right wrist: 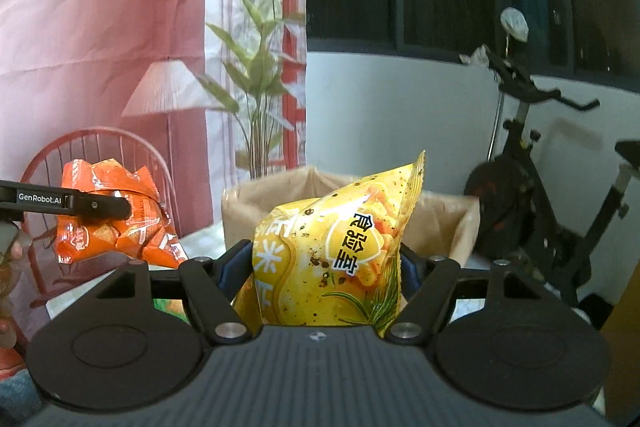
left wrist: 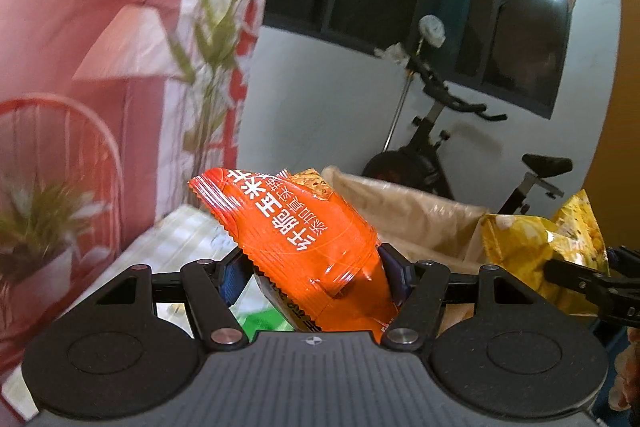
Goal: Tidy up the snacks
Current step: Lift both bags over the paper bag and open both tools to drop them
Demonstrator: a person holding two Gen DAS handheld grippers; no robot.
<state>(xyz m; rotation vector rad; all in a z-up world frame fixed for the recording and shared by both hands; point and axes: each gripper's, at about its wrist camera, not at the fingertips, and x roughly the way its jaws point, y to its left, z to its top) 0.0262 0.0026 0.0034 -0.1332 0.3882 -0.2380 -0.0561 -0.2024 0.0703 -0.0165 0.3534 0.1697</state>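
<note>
Two snack bags aloft, one per gripper. Left gripper (left wrist: 316, 275) clamped on orange corn-chip bag (left wrist: 296, 243), jaws pressing its lower half, bag tilted left above table edge (left wrist: 180, 243). Right gripper (right wrist: 324, 267) pinching yellow chip bag (right wrist: 340, 247), upright between blue pads (right wrist: 230, 269). Just behind both, beige lined bin (right wrist: 440, 219); beyond that, exercise bike (right wrist: 532, 211) against wall.

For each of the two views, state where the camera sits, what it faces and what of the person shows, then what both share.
Left wrist: sits on the left hand-held gripper, faces the orange snack bag it clamps; fingers at right edge.
Right wrist: sits on the right hand-held gripper, faces the yellow snack bag it clamps; fingers at left edge.
Shared: both bags, brown bin, exercise bike.
</note>
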